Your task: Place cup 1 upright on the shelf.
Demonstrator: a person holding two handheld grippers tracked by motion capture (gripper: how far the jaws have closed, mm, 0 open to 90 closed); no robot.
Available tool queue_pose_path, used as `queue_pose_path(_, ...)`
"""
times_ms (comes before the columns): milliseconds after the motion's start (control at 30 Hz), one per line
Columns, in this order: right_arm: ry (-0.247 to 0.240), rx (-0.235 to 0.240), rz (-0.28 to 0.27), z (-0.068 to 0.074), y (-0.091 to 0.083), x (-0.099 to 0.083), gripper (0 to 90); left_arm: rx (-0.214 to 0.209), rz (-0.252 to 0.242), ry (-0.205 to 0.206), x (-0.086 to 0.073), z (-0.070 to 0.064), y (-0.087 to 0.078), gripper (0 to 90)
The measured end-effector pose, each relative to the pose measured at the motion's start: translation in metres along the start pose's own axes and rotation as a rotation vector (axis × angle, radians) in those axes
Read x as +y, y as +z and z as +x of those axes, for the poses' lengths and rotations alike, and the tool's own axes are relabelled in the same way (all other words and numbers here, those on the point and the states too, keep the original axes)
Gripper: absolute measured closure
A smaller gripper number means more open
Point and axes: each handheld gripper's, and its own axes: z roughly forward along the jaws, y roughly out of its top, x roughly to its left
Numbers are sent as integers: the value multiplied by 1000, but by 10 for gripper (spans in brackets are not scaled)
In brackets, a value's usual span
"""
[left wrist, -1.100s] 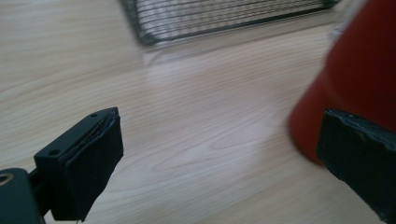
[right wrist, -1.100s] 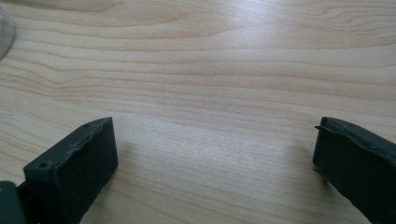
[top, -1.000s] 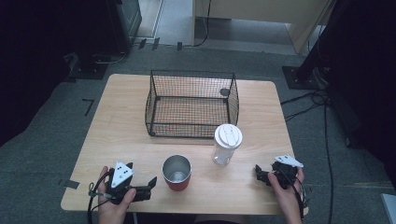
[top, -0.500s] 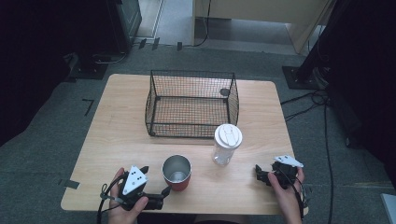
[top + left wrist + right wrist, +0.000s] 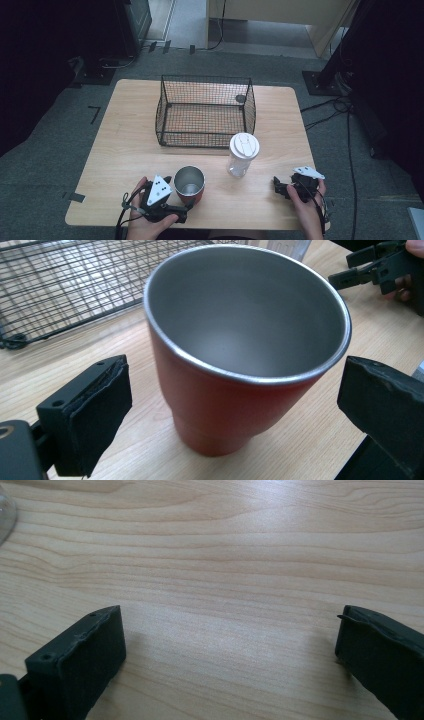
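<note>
Since a second ago the left gripper (image 5: 181,216) has slid right to the red cup (image 5: 190,184), its fingers (image 5: 90,415) wide apart either side, not touching. That cup stands upright on the desk (image 5: 120,150) before the wire basket (image 5: 205,111). Right gripper (image 5: 278,186) rests open, holding nothing.

Red steel-lined cup (image 5: 235,365): upright; empty; near table's front edge

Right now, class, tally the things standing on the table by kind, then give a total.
Red steel tumbler: 1
Clear bottle with white lid: 1
Black wire basket: 1
Total: 3
</note>
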Motion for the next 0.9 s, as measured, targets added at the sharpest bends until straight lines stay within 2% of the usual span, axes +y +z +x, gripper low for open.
queue_pose_path(733, -1, 0, 0, 0, 0, 0, 0, 46, 55, 43, 15, -8, 32, 20)
queue_pose_path(900, -1, 0, 0, 0, 0, 0, 0, 61, 55, 48, 16, -8, 34, 69)
